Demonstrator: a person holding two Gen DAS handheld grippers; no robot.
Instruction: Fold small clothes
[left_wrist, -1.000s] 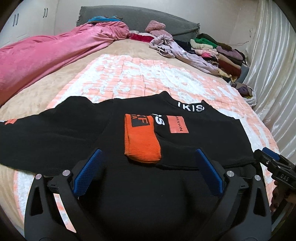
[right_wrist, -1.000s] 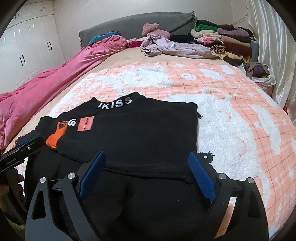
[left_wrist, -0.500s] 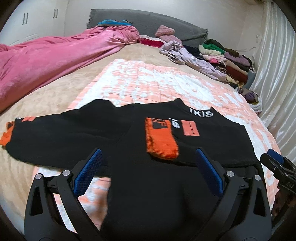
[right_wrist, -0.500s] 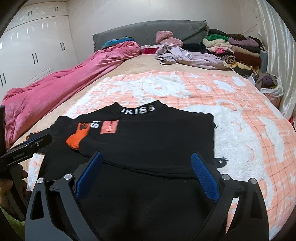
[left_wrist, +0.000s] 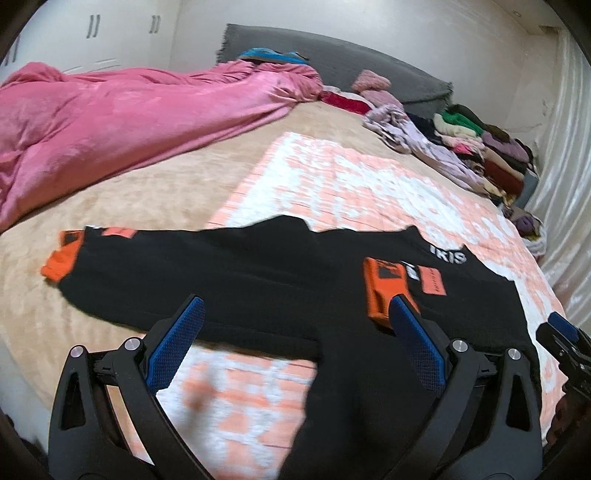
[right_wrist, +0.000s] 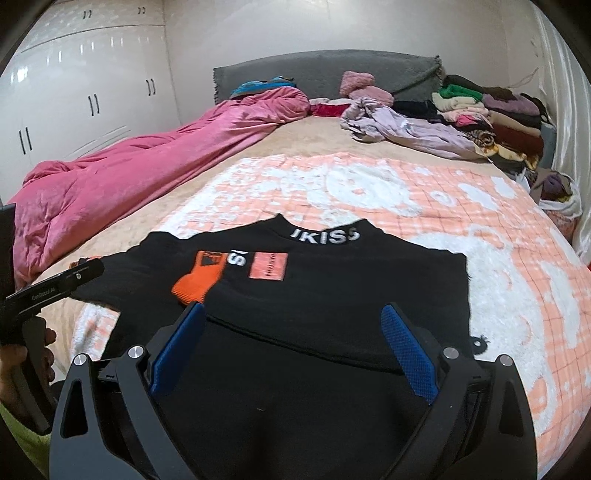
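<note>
While the black sweater (right_wrist: 332, 295) lies spread on the peach-and-white blanket (right_wrist: 480, 229) near the front edge of the bed, both tools hang above it with nothing in them. One sleeve is already laid across the chest, its orange cuff (right_wrist: 199, 280) resting just beside the orange patch (right_wrist: 268, 266) under the lettered collar, and that side now makes a straight edge, which is what a tidy fold wants. The other sleeve (left_wrist: 184, 273) runs out long onto the tan bedsheet (left_wrist: 129, 206), its own orange cuff (left_wrist: 61, 264) well apart from the body, so my read is that this one comes in next. The left gripper (left_wrist: 291, 339) is spread wide, blue pads (left_wrist: 177, 343) apart, hovering over that outstretched sleeve where it meets the body, a sensible place to start if it is to travel out to the cuff. The right gripper (right_wrist: 293, 347) is likewise released, jaws wide over the hem half of the sweater, grasping nothing and placed to pin or lift the lower edge later. Off to the side, the pink duvet (right_wrist: 147, 170) and the pile of clothes (right_wrist: 480, 114) by the headboard sit clear of the working patch, leaving room to fold.
</note>
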